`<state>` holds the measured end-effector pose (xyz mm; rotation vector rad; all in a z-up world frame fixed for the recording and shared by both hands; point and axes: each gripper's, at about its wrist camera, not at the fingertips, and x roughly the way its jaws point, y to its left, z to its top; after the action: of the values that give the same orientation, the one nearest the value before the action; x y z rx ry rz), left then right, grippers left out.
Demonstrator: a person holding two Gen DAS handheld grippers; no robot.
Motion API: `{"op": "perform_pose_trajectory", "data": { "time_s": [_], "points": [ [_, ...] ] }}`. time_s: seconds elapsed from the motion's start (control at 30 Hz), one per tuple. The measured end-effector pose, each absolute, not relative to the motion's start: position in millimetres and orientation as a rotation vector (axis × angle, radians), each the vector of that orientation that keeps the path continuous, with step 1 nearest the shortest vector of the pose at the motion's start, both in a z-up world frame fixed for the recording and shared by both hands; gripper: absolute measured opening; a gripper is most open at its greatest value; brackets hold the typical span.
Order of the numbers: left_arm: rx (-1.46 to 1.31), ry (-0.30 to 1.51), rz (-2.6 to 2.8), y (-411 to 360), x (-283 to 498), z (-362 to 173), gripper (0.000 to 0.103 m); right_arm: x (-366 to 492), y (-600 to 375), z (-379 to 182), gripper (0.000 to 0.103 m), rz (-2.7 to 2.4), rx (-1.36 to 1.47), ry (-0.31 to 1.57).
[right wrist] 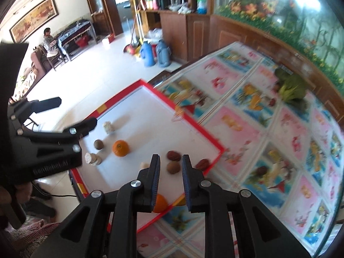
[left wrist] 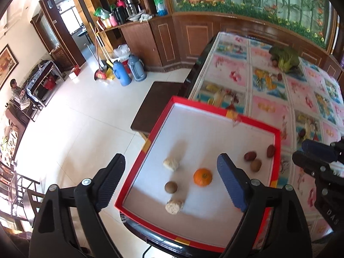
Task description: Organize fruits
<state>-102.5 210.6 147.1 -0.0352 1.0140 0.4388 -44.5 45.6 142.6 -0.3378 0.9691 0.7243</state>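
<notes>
A red-rimmed white tray (left wrist: 163, 116) (right wrist: 150, 86) lies on the table's corner. It holds an orange (left wrist: 202, 176) (right wrist: 121, 148), two brown kiwis (left wrist: 171, 187) (left wrist: 255, 165), two dark red dates (left wrist: 250, 156) (left wrist: 271, 151) and two pale corn pieces (left wrist: 171, 164) (left wrist: 174, 206). My left gripper (left wrist: 172, 180) is open and empty above the tray. My right gripper (right wrist: 171, 181) is partly open and empty, above a kiwi (right wrist: 172, 167); a second orange (right wrist: 160, 203) shows behind its left finger. It also shows at the right of the left wrist view (left wrist: 311, 157).
The table has a flowered cloth (left wrist: 268, 81) (right wrist: 279, 139). A leafy green vegetable (left wrist: 286, 58) (right wrist: 292, 88) and a loose date (right wrist: 272, 102) lie at its far end. A dark stool (left wrist: 157, 105) stands beside the table. Blue flasks (left wrist: 129, 71) stand on the floor.
</notes>
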Motion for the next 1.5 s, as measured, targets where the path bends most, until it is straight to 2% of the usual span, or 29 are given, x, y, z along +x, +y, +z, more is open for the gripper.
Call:
{"op": "perform_pose_trajectory", "data": {
  "time_s": [0.17, 0.33, 0.53, 0.9, 1.17, 1.3, 1.5],
  "points": [
    [-0.040, 0.964, 0.425, 201.4, -89.3, 174.9, 0.091, -46.9, 30.9, 160.7, 0.030, 0.681, -0.337, 0.883],
    [-0.050, 0.908, 0.427, 198.6, -86.4, 203.3, 0.097, -53.7, 21.1, 184.9, 0.050, 0.646, -0.342, 0.769],
    [-0.078, 0.875, 0.472, 203.8, -97.6, 221.7, 0.100, -63.1, 20.0, 206.5, 0.065, 0.658, -0.316, 0.656],
    [-0.108, 0.899, 0.601, 198.2, -122.3, 218.7, 0.100, -69.3, 17.9, 192.3, 0.067, 0.753, -0.311, 0.698],
    [-0.087, 0.976, 0.689, 165.5, -135.8, 227.5, 0.100, -57.5, -0.2, 188.3, 0.067, 0.887, -0.239, 0.707],
    [0.003, 0.971, 0.670, 153.7, -125.8, 226.7, 0.102, -35.2, -4.3, 185.4, 0.067, 0.847, -0.180, 0.745],
    [-0.038, 0.922, 0.522, 162.3, -87.4, 221.3, 0.102, -31.9, -22.5, 184.7, 0.067, 0.700, -0.168, 0.762]
  ]
}}
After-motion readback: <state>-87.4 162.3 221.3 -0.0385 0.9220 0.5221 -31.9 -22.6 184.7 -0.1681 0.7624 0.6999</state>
